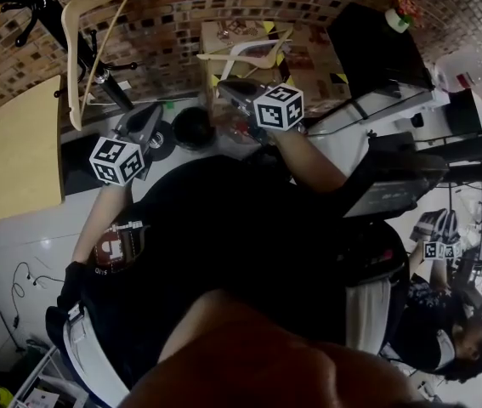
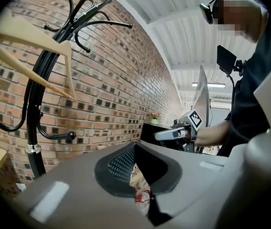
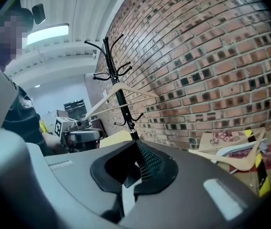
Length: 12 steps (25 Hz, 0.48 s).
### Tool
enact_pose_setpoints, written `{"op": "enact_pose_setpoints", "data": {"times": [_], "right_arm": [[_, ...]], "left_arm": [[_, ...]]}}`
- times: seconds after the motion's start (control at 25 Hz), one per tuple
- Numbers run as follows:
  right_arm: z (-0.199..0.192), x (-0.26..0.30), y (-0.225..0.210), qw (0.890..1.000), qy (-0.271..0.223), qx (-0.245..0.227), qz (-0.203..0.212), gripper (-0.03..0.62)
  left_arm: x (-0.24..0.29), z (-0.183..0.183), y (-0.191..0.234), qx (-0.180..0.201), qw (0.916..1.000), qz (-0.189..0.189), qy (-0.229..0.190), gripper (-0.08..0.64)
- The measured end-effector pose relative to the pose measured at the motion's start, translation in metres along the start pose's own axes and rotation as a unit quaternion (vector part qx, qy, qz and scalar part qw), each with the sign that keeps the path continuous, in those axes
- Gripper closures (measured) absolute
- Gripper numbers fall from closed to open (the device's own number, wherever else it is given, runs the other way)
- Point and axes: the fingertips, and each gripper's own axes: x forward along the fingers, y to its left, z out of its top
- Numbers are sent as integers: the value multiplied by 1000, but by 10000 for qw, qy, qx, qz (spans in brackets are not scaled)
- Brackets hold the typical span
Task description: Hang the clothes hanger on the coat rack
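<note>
The black coat rack (image 1: 45, 11) stands at the brick wall, top left in the head view. A pale wooden hanger (image 1: 79, 53) hangs on it, also seen as the hanger (image 2: 30, 61) and the hanger (image 3: 121, 97) on the rack pole (image 3: 123, 106). My left gripper (image 1: 154, 111) is just right of the rack, shut, nothing in it (image 2: 135, 146). My right gripper (image 1: 226, 89) is further right, shut and empty (image 3: 136, 143). Both are clear of the hanger.
More hangers (image 1: 249, 53) lie on a cardboard box (image 1: 223, 32) by the wall, seen as the loose hangers (image 3: 243, 159). A tan board (image 1: 24, 147) leans at the left. A black cabinet (image 1: 377, 49) stands at the right. Another person (image 1: 453, 330) sits at lower right.
</note>
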Motion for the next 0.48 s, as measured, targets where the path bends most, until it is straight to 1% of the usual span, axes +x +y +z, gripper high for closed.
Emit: {"op": "enact_pose_setpoints", "data": {"times": [0.28,0.48], "right_arm": [[1,6,5,10000,27,-62,63,580],[-3,7,2,10000,32,15,36,580]], "left_arm": [[-5,0,4,-19,10000,23,-15,568],[-6,-2,8,-24,10000,16,22,568]]}}
